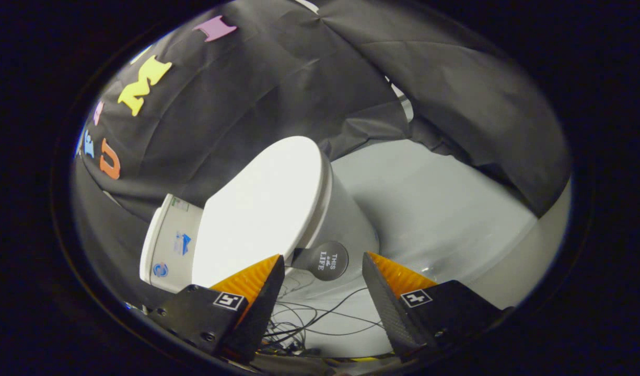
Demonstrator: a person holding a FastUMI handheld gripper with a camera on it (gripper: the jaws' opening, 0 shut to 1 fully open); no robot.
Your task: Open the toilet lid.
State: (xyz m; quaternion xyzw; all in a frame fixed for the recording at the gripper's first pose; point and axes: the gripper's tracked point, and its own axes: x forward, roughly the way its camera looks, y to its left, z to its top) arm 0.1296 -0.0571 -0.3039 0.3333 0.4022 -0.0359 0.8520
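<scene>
Right now, gripper: I see its two fingers spread apart, holding nothing, with an open gap between them.
Toilet lid: white and closed flat on the bowl, just ahead of my fingers; the tip of one finger overlaps the lid's near edge in my view, though I cannot tell whether it touches.
Toilet bowl: white body under the lid, narrowing toward the floor, beyond the gap between my fingers.
Round black disc: a dark knob-like piece with small print, sitting at the lid's near rim, right between and just beyond my fingertips, apart from both.
Tank: white, at the far end of the lid, with small stickers on its side.
Floor: pale grey and smooth, spreading beside the bowl out to the booth's black cloth wall.
Cables: thin dark wires lying loose on the floor, in the gap between my fingers.
</scene>
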